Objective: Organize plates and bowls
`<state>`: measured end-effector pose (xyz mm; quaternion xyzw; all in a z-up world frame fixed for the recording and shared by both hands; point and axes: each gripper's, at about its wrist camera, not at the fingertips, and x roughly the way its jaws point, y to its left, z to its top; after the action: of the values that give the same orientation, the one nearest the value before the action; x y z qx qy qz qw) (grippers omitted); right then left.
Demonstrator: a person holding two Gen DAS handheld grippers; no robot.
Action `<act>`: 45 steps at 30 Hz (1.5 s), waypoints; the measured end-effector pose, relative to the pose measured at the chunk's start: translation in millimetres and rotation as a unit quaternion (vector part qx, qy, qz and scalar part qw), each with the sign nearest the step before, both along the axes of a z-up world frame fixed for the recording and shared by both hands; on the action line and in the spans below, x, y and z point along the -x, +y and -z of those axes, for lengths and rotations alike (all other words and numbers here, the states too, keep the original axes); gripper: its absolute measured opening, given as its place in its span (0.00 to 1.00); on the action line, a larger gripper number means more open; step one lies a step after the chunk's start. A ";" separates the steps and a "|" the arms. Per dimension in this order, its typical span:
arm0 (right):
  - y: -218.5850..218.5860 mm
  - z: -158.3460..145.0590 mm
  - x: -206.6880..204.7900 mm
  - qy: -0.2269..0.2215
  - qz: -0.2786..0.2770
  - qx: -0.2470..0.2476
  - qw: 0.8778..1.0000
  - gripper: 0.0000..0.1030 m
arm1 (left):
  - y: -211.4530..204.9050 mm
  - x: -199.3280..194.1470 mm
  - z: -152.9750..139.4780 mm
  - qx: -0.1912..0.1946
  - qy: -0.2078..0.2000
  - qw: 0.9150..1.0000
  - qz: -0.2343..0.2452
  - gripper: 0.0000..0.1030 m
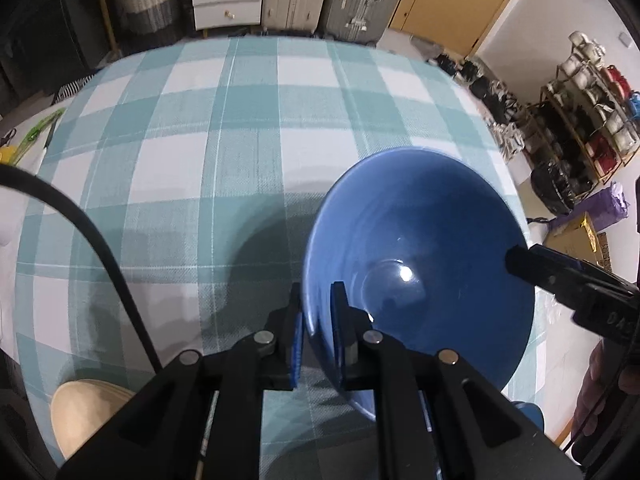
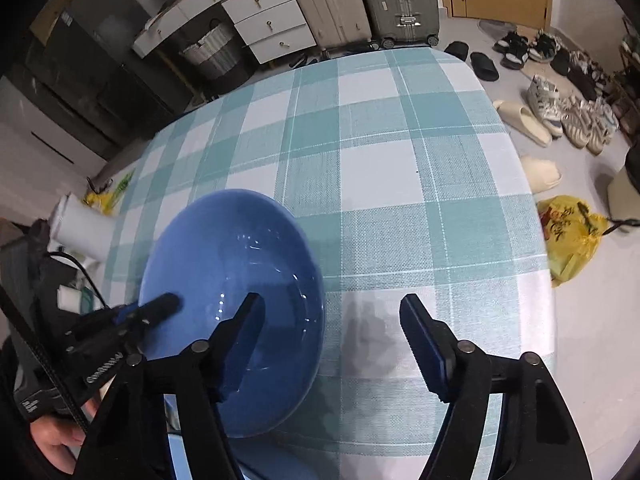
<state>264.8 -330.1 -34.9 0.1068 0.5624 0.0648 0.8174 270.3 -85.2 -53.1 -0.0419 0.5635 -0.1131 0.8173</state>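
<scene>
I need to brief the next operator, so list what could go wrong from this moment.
1. The left gripper pinches only the rim of the blue bowl; held at one edge, the bowl may pivot or slip out.
2. The bowl sits near the edge of the table, so a slip could send it to the floor.
3. The right gripper is open with one finger over the bowl; closing or moving it carelessly could knock the bowl.

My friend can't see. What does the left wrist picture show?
The left tongs pinch the rim of a blue bowl, one finger inside and one outside, over a teal-and-white checked tablecloth. The right tongs reach in from the right, and a cream plate sits bottom left.
</scene>
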 end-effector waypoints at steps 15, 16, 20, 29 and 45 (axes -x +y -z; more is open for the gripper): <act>9.9 -3.3 1.4 -0.017 -0.011 0.033 0.999 0.63 | -14.2 7.5 -9.7 -0.007 -0.045 0.999 0.022 0.42; 10.1 -2.2 1.1 -0.012 -0.013 0.027 0.999 0.63 | -14.6 8.0 -9.5 -0.010 -0.046 0.999 0.023 0.42; 12.9 2.8 0.9 -0.002 -0.018 0.023 1.000 0.63 | -15.7 9.0 -7.9 -0.016 -0.041 0.999 0.030 0.43; 20.1 9.0 1.5 0.012 -0.025 0.020 0.999 0.43 | -14.0 11.9 -2.2 -0.008 -0.022 0.999 0.044 0.32; 15.9 7.4 2.4 0.013 -0.021 0.004 1.000 0.08 | 2.1 4.2 2.1 0.011 -0.001 1.000 0.026 0.09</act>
<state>262.3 -314.2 -42.3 0.0925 0.5757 0.0788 0.8085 266.1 -83.1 -55.2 -0.0364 0.5623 -0.1404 0.8141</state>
